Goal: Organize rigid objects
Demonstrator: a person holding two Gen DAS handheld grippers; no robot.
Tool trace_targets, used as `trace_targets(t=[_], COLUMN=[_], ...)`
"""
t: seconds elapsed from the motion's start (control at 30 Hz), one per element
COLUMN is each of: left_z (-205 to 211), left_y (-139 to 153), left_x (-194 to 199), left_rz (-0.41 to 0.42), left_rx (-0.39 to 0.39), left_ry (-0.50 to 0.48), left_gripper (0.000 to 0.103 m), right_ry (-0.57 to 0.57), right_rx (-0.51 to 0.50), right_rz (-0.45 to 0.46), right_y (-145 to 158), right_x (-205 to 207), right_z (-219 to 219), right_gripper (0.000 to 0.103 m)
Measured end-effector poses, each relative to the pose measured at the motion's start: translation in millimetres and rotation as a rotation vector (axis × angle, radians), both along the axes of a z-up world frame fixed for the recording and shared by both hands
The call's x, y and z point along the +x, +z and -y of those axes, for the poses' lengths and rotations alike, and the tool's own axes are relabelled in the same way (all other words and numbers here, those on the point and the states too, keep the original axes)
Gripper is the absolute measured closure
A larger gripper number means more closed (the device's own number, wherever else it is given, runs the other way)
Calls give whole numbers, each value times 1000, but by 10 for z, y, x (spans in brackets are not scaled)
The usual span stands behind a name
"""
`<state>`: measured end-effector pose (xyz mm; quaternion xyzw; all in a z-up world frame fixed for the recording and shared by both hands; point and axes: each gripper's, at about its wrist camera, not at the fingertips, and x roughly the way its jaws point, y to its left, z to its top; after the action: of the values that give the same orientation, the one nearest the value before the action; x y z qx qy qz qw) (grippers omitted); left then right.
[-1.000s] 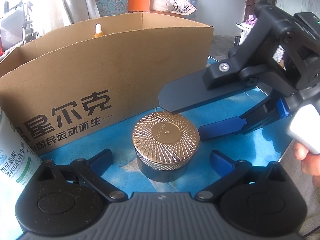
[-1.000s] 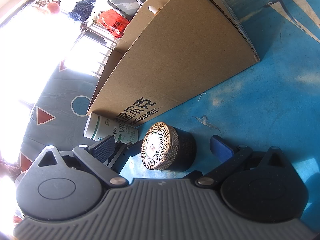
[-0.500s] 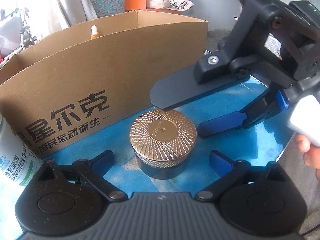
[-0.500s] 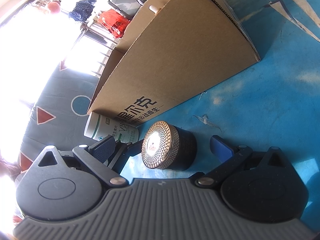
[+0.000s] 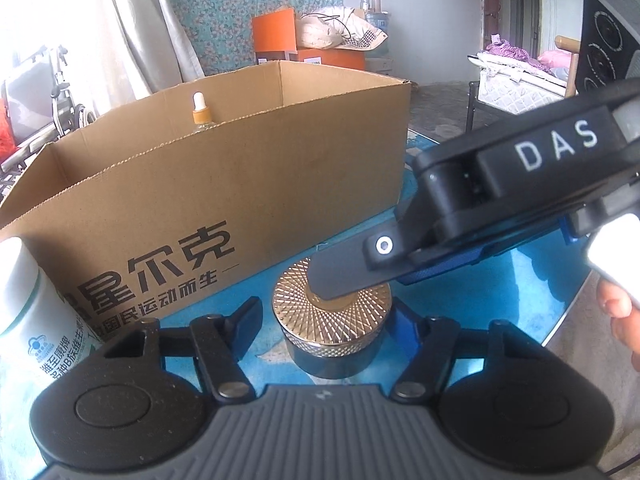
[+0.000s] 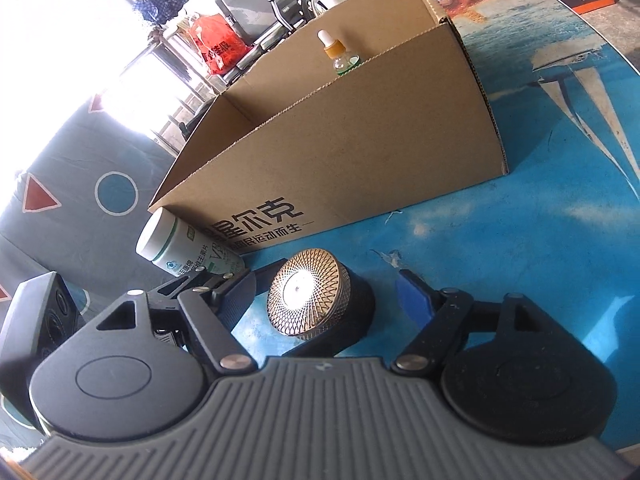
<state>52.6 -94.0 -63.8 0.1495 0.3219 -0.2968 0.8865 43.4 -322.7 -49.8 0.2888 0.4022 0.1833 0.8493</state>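
Dropper bottle (image 5: 199,114) upright in cardboard box (image 5: 256,184); both tongs half-closed around gold-lidded jar (image 5: 332,312), grip uncertain.

The round jar with the gold patterned lid (image 5: 332,320) sits hemmed in on the blue table (image 6: 540,240): the left gripper (image 5: 328,316) brackets its sides, and the right gripper (image 6: 332,292) reaches in across it, one dark finger (image 5: 344,276) lying over the lid, so the way straight up is blocked. Just behind stands the tall wall of the cardboard box (image 5: 240,184), barring any level path. Its top is open, with only a dropper bottle (image 6: 338,54) standing inside by the far wall. A white pill bottle (image 6: 180,246) crowds the left, against the box. To the right, the blue surface lies open.
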Motion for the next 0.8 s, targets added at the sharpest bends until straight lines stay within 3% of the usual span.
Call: trace_targets(t=[0.13,0.2,0.5,0.8], left_z=[-38,-27,-71,-132], left_y=[-12,-21,-14,286], left_x=[44,42,25,-71], left_rz=[-15,-12,-11,61], left_rx=[-29,-30,-63,-78], left_ry=[-15,-13,0,0], left_gripper=[46,46,46,46], right_ry=[3,0,-8,-18], right_rx=[-6,-7,-70,-90], right_rz=[-23,-37,-24,47], right_y=[-23,-38,48,355], right_x=[10,16,-2,-131], right_z=[-27,-28,-102,-105], right_gripper=[46,55,58,58])
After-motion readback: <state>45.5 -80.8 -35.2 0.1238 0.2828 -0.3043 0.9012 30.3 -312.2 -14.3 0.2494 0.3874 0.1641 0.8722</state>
